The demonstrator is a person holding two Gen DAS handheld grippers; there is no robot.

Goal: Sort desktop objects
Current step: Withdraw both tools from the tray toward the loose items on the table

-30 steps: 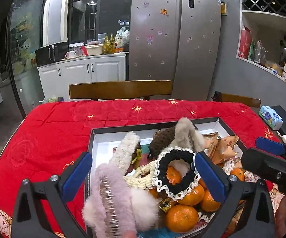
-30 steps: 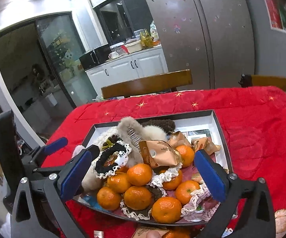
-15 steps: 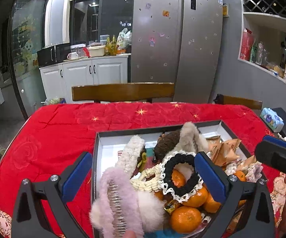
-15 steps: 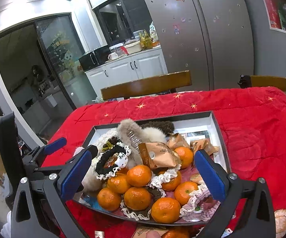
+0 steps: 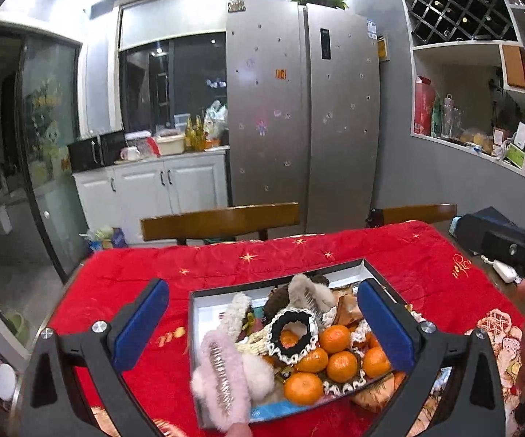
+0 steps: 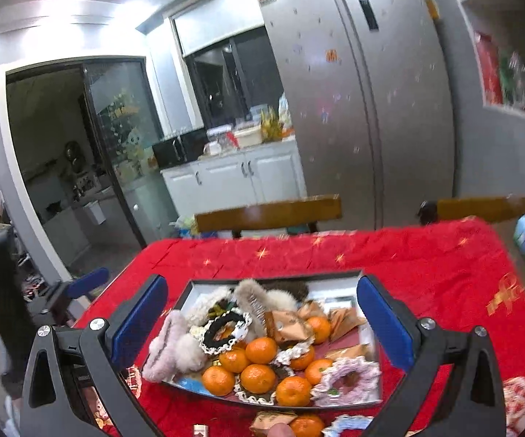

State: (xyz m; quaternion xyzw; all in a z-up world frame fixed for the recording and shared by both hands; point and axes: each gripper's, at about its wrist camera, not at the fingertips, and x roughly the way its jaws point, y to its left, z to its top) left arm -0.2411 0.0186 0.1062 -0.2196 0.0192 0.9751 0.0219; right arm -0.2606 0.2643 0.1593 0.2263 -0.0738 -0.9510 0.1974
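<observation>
Both the left gripper [image 5: 262,322] and the right gripper [image 6: 262,322] hang spread wide and empty above the tray [image 6: 368,398]. The heaped tangerines [image 6: 261,350] could roll out if a tangled black scrunchie [image 6: 226,330] is pulled.

A grey-rimmed tray [image 6: 368,395] holds piled mandarins [image 6: 260,350], fluffy hair clips [image 5: 222,373], scrunchies [image 5: 291,335] and wrapped snacks [image 6: 289,326].

quilted red cloth [image 5: 226,266] under a glossy tray [image 6: 370,397]; fluffy pink clip [image 5: 222,375], smooth-skinned oranges [image 6: 260,350].
</observation>
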